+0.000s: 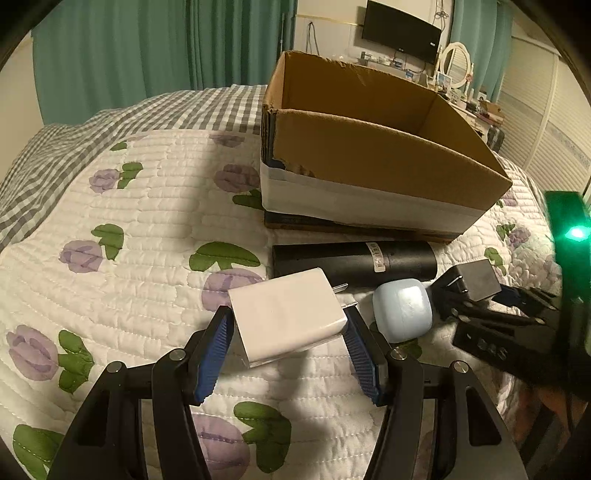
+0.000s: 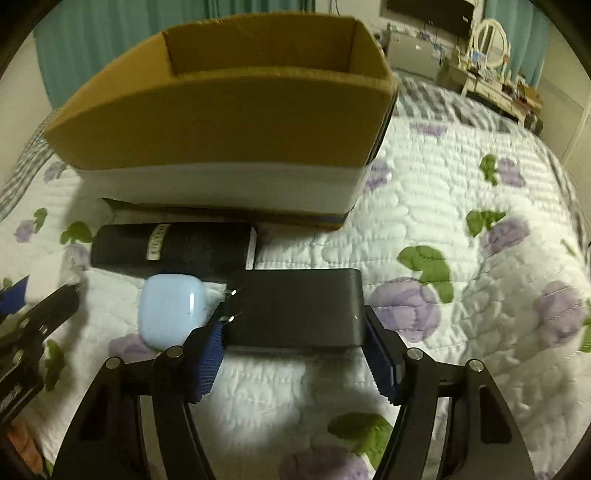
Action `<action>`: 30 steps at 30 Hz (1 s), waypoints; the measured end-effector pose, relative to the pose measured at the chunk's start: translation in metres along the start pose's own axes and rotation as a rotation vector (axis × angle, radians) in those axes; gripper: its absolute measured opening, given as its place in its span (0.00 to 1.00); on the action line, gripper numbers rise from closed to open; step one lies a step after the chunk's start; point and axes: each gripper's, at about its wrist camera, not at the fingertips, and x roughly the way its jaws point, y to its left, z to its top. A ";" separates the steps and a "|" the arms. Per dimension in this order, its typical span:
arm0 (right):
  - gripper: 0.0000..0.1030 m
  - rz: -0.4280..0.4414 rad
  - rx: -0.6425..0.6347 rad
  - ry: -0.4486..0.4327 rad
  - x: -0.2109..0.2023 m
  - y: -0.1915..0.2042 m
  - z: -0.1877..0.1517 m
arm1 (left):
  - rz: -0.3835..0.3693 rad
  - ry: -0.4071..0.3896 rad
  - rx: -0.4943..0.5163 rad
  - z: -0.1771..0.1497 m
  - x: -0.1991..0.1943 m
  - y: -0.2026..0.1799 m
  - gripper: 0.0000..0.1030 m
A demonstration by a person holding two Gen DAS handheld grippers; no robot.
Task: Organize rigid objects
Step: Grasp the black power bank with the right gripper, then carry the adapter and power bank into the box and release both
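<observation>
My left gripper (image 1: 290, 325) is shut on a white plug adapter (image 1: 286, 319), held just above the quilt, prongs pointing right. My right gripper (image 2: 295, 325) is shut on a black plug adapter (image 2: 295, 306), which also shows in the left wrist view (image 1: 476, 277). A light blue earbud case (image 1: 402, 310) lies between the two, also in the right wrist view (image 2: 171, 310). A black cylinder (image 1: 354, 264) lies on its side just beyond them, in front of the open, empty cardboard box (image 1: 373, 158), also in the right wrist view (image 2: 221, 122).
Everything sits on a bed with a white quilt (image 1: 110, 295) printed with purple flowers. Teal curtains (image 1: 129, 55) hang behind. A dresser with a mirror (image 1: 458, 70) and a wall TV (image 1: 400, 29) stand at the far right.
</observation>
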 end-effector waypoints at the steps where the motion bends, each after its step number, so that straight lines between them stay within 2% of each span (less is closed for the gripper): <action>1: 0.66 0.009 0.012 0.005 0.006 -0.002 0.003 | 0.000 0.001 -0.001 0.000 0.000 0.000 0.60; 7: 0.66 0.035 0.011 -0.015 0.006 -0.008 0.008 | -0.001 0.001 -0.003 -0.001 -0.002 0.001 0.60; 13: 0.65 0.048 -0.007 -0.050 -0.017 -0.008 -0.006 | -0.017 -0.027 0.005 -0.003 -0.022 -0.004 0.60; 19: 0.65 0.062 -0.046 -0.132 -0.071 -0.008 -0.016 | -0.047 -0.059 0.004 -0.003 -0.055 -0.012 0.60; 24: 0.65 0.118 -0.064 -0.147 -0.109 -0.008 -0.029 | -0.085 -0.091 0.018 0.002 -0.088 -0.022 0.60; 30: 0.65 0.154 -0.089 -0.226 -0.161 0.002 -0.017 | -0.100 -0.159 0.066 0.032 -0.121 -0.033 0.60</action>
